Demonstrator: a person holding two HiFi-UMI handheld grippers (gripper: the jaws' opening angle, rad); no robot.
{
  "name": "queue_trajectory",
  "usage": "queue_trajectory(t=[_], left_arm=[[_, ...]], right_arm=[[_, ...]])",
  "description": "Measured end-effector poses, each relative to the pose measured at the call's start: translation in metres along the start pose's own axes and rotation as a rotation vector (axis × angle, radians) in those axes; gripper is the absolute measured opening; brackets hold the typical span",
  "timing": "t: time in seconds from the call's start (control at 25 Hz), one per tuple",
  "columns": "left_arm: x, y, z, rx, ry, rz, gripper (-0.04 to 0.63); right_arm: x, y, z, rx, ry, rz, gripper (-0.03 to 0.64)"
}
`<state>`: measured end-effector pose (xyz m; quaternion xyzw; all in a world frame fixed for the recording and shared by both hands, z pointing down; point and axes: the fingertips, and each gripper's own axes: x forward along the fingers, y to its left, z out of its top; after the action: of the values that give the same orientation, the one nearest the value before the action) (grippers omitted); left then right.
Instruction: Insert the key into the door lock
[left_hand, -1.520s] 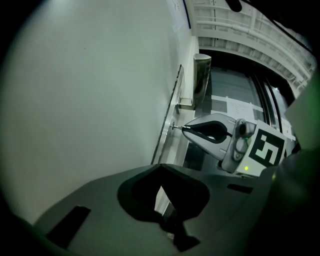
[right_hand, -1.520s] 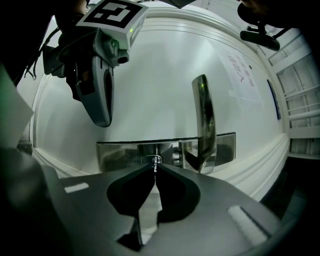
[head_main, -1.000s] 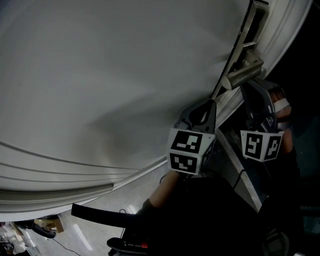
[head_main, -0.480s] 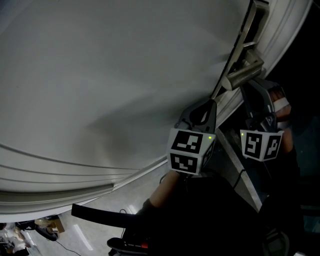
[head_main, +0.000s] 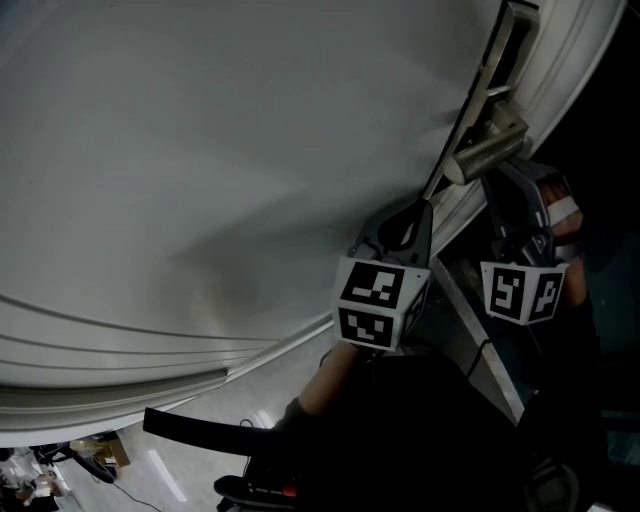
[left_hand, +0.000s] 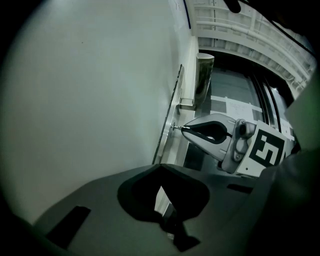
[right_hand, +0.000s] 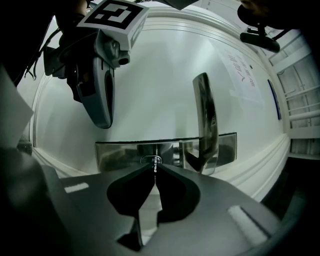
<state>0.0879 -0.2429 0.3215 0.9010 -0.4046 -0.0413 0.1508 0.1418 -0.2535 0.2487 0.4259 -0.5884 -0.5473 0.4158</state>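
The white door (head_main: 220, 150) fills the head view, with its metal handle (head_main: 487, 145) at upper right. In the right gripper view my right gripper (right_hand: 154, 168) is shut on a small key (right_hand: 155, 164), whose tip meets the round keyhole (right_hand: 150, 160) in the shiny lock plate (right_hand: 120, 154), left of the handle (right_hand: 206, 120). The left gripper view shows the right gripper (left_hand: 212, 132) from the side, its tip at the plate's edge (left_hand: 172, 120). My left gripper (left_hand: 161, 168) is shut on nothing and rests close to the door below the lock (head_main: 418, 212).
The door's white moulded frame (right_hand: 260, 160) curves round the lock side. Beyond the door edge lies a dark opening (head_main: 600, 120). Floor with cables and clutter (head_main: 90, 455) shows at lower left of the head view. A person's forearm (head_main: 320, 385) is behind the left marker cube (head_main: 378, 300).
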Motion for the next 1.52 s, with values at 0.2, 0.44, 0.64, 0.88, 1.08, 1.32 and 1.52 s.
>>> queue_trajectory(t=[0.2,0.44,0.64,0.88,1.08,1.32,1.52], left_arm=[[-0.0003,-0.0001,0.0005,0.001,0.001,0.0,0.0],[0.0003,0.0,-0.0003,-0.001,0.002,-0.001,0.0],[-0.0002,0.0002,0.0004,-0.004,0.002,-0.002,0.0],[0.0033,0.0001,-0.0017,-0.002,0.002,-0.004,0.0],[0.0025,-0.0002,-0.0005,0.0,0.002,-0.004,0.0],[0.0006,0.0024,-0.0002,-0.004,0.0,0.002,0.0],[0.0011,0.0033,0.0008,-0.005,-0.001,0.0,0.0]], right_arm=[[-0.0004,-0.0008,0.0005,0.001,0.0,-0.001,0.012],[-0.0005,-0.0008,0.0006,0.0,0.001,0.0,0.012],[-0.0009,-0.0015,0.0015,-0.001,0.001,0.001,0.012],[0.0002,0.0003,-0.0007,-0.001,-0.001,0.0,0.012],[0.0019,-0.0008,0.0011,-0.006,0.0,-0.003,0.012],[0.0031,-0.0004,0.0018,0.001,-0.002,0.002,0.012],[0.0035,-0.001,0.0021,0.002,-0.001,0.002,0.012]])
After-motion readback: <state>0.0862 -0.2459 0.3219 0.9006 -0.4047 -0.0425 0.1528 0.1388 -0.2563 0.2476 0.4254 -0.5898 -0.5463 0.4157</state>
